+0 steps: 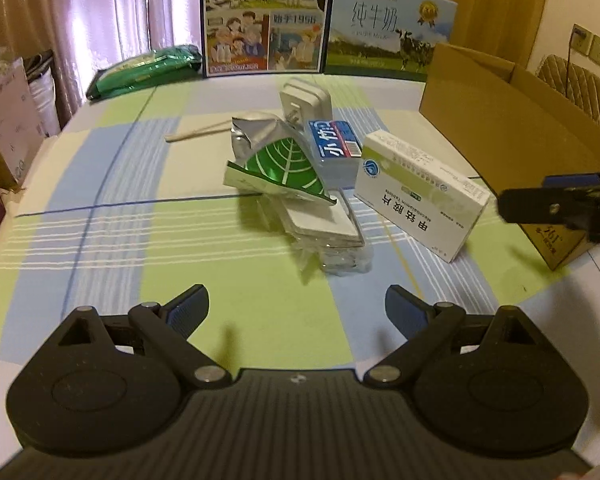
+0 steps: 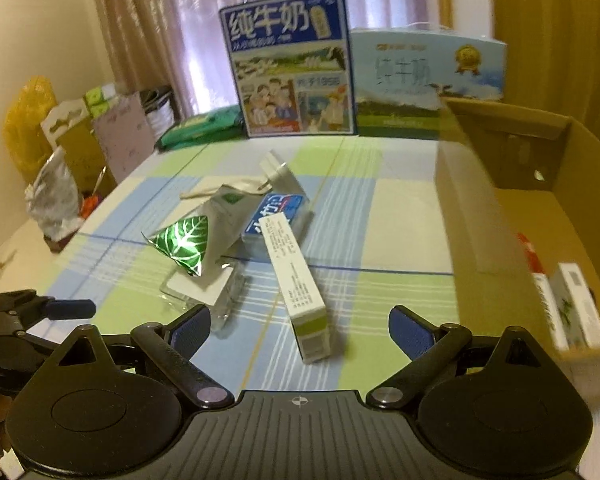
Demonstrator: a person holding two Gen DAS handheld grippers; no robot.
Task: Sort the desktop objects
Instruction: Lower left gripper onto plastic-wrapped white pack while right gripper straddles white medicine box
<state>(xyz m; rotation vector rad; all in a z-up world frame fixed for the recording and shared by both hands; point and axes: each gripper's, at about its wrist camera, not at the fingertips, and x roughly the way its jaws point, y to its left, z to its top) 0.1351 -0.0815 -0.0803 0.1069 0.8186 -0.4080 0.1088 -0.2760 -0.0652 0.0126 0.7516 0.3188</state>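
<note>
right gripper (image 2: 299, 334): jaws spread wide, holding nothing, low over the tablecloth (image 2: 400, 208). left gripper (image 1: 297, 312): likewise spread and empty.

item 1, white medicine box (image 2: 298, 280): lying on the cloth directly ahead of the right gripper, its green-banded short end turned toward us and sitting between the two spread blue fingertips (image 2: 410, 336) as that view frames it. its long axis runs away from the right gripper, leaning slightly left at the far end. we judge the right gripper the nearer; from the left gripper the same box lies ahead and off to the right, skewed across its line.

item 2, blue box (image 2: 278, 216): touching the far end of the medicine box.

item 3, green foil pouch (image 2: 184, 246): left of the medicine box, propped over a clear plastic packet (image 2: 204, 292).

item 4, white plug adapter (image 2: 278, 174): beyond the medicine box, behind the blue box.

item 5, wooden stick (image 1: 198, 133): beyond and left of the medicine box, flat on the cloth.

item 6, cardboard box (image 2: 540, 220): right of the medicine box, open-topped, small cartons already inside at its near end; we take it for the sorting bin.

item 7, two milk cartons (image 2: 292, 68): upright at the far table edge, well beyond the medicine box.
</note>
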